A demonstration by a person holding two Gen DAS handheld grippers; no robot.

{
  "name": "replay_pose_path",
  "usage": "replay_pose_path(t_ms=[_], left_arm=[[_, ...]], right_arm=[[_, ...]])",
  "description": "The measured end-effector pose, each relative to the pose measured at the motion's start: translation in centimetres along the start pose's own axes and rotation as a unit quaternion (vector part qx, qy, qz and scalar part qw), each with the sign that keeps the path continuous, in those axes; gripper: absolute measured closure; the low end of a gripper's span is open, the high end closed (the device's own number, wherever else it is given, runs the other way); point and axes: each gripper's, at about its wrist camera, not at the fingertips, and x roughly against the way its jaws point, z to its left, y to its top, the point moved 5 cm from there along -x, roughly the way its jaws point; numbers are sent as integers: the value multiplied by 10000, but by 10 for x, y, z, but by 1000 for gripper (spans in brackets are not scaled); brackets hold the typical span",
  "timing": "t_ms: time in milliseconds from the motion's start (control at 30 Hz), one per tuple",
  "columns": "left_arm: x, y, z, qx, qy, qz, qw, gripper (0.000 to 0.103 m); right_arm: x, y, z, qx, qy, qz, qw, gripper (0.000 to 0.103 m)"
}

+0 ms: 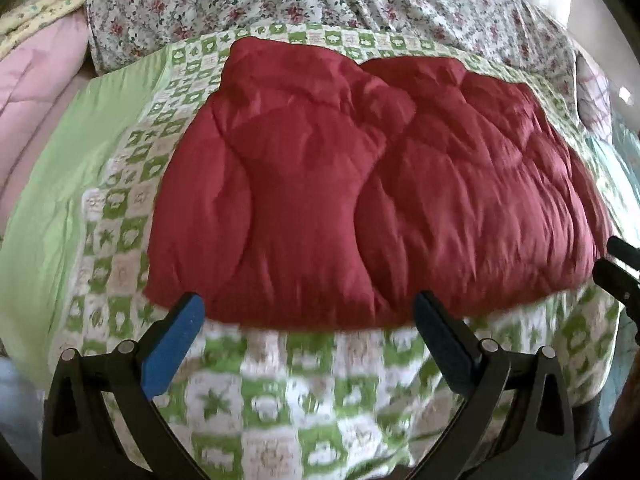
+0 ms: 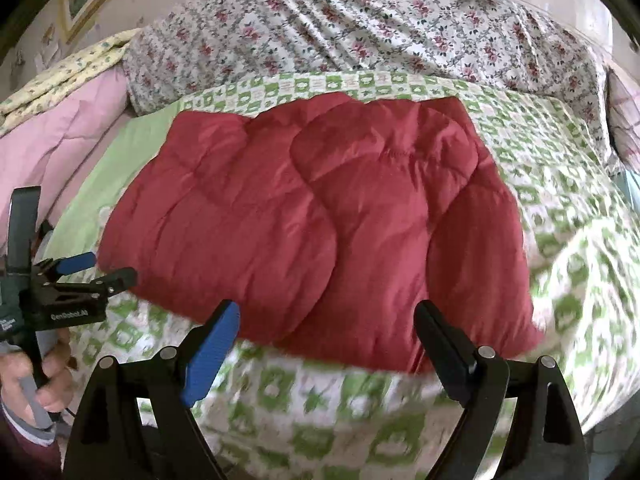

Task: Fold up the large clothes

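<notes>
Ahead of both spread-open tools [image 1: 308, 316] [image 2: 326, 322] lies the folded red jacket [image 1: 372, 200].

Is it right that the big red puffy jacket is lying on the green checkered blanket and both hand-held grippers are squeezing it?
Not quite. The red puffy jacket does lie on the green checkered blanket, but neither gripper is squeezing it. The left hand-held gripper and the right hand-held gripper are both open and empty, short of the jacket's near edge. Each wrist view shows its own fingers spread apart.
</notes>
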Motion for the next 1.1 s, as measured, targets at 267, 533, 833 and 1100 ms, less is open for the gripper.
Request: replay_pose_path(t_ms=[267, 533, 833, 1100], left_arm=[[22, -23, -6, -136, 39, 124, 9998, 0], [46, -27, -5, -92, 146, 15, 9999, 0], [56, -24, -14, -233, 323, -19, 9992, 0], [50, -20, -19, -345, 324, 93, 9988, 0]], right_arm=[[14, -31, 18, 148, 11, 304, 9994, 13], [35, -36, 27, 150, -7, 264, 9995, 11], [40, -28, 34, 200, -27, 233, 9995, 10], [35, -17, 31, 172, -80, 213, 9996, 9]])
